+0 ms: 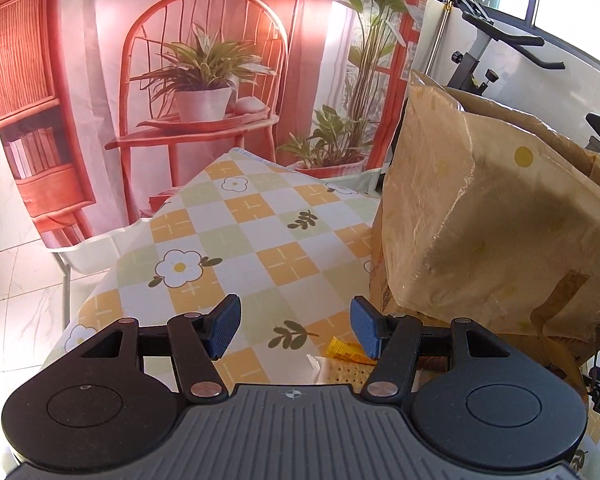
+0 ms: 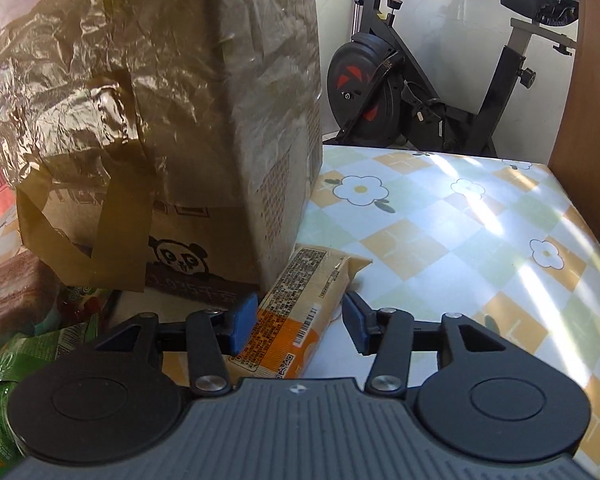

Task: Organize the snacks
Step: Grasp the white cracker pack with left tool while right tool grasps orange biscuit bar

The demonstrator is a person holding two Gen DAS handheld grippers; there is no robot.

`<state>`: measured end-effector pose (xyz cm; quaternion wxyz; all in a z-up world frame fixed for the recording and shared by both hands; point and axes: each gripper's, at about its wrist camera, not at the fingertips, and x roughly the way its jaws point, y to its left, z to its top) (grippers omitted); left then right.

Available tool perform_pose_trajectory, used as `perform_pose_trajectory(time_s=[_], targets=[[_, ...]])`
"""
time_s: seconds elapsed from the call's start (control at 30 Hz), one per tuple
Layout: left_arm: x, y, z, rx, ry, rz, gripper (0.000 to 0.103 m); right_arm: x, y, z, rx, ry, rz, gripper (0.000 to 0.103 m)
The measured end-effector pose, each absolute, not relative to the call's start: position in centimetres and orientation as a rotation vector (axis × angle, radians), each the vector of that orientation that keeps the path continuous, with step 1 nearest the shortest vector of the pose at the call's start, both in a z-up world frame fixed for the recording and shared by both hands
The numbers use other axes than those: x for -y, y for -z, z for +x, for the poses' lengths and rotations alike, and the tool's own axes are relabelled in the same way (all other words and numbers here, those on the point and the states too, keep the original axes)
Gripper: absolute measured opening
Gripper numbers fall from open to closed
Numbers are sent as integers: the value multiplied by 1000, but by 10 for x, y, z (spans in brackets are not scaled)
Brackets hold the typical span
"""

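Observation:
A large cardboard box [image 2: 172,128] wrapped in crinkled plastic stands on the checked tablecloth [image 2: 440,232]; it also shows in the left wrist view [image 1: 492,216]. A long orange and beige snack pack [image 2: 296,300] lies beside the box's corner. My right gripper [image 2: 298,322] is open, its blue pads [image 2: 242,322] on either side of the pack's near end, not closed on it. My left gripper [image 1: 296,326] is open and empty above the cloth, left of the box. A yellow wrapper [image 1: 346,350] and a cracker pack [image 1: 342,372] lie just under it.
Green snack bags [image 2: 16,364] and a brown pack [image 2: 12,296] lie at the box's left. An exercise bike [image 2: 420,80] stands past the table's far edge. A wooden panel [image 2: 592,120] rises at the right. A printed backdrop [image 1: 160,80] hangs behind the table.

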<state>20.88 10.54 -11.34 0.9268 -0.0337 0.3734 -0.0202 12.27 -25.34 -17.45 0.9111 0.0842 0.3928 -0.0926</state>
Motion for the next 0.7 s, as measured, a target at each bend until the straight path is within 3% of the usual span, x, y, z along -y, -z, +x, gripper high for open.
perform_pose_trajectory(time_s=[0.2,0.4,0.7], targets=[[-96,143,211,-835,72,-39,63,252,190,129,-832,195,154,57],[-91,169,216,-893,76,-42,63,258,197,113,-801,234,159,43],[-42,190,221,-910,197,72,70,253,199,103,-756,240,155,43]])
